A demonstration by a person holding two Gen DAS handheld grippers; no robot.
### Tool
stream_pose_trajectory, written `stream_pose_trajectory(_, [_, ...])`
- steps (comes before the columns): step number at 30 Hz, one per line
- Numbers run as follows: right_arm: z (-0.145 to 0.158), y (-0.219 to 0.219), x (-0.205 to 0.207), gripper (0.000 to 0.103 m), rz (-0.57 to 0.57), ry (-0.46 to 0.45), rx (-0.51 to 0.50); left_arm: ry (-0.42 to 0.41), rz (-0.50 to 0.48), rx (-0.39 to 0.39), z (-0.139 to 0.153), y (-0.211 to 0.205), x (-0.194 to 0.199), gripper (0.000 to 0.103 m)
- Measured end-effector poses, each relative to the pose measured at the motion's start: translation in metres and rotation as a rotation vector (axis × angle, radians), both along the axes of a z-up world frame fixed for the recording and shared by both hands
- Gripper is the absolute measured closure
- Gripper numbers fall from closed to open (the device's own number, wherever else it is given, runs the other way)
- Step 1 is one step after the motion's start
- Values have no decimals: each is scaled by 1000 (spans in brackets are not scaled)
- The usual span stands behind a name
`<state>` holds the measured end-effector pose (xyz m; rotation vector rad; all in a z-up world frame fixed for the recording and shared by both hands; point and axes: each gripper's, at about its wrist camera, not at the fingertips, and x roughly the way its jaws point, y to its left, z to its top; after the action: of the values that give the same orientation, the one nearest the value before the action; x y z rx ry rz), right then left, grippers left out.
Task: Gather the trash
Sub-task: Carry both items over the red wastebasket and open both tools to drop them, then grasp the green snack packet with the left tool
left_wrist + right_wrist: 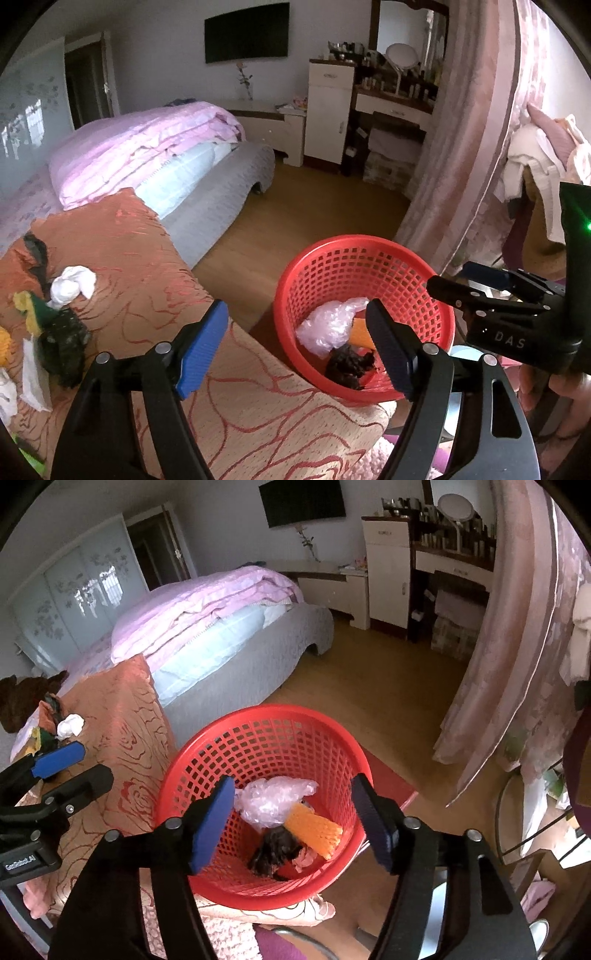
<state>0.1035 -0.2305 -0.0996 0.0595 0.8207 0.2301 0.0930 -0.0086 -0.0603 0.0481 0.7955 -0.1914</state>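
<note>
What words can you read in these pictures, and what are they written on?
"D A S": pale letters on the black body of the right gripper, seen from the left wrist camera.
"GenRobot.AI": small white print on the black body of the left gripper, seen from the right wrist camera; the first letters are hard to make out.
Bottles on the dressing table: labels too small to read.

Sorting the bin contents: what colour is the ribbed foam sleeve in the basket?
Orange foam sleeve, clearest in the right wrist view.
</note>
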Motion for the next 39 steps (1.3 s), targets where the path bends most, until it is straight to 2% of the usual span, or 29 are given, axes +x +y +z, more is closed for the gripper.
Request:
stream_pose_trajectory(6, [0, 6, -4, 37, 16, -8, -1, -25, 36, 23, 6, 7, -10, 29])
stream_pose_trajectory(11, [0, 15, -8, 31, 36, -19, -4, -32, 82, 32, 5, 22, -20, 27])
stream_pose_trajectory(22, [-3, 45, -19, 31, 98, -18, -21, -50, 194, 29, 9, 58, -43, 27])
stream_pose_trajectory(32, [1, 84, -36, 31, 185, -49, -54, -84, 387, -6, 28, 128, -72, 27])
stream_pose_trajectory(39, [10, 116, -41, 31, 248, -66, -26, -72, 534, -30, 25, 189, -106, 27])
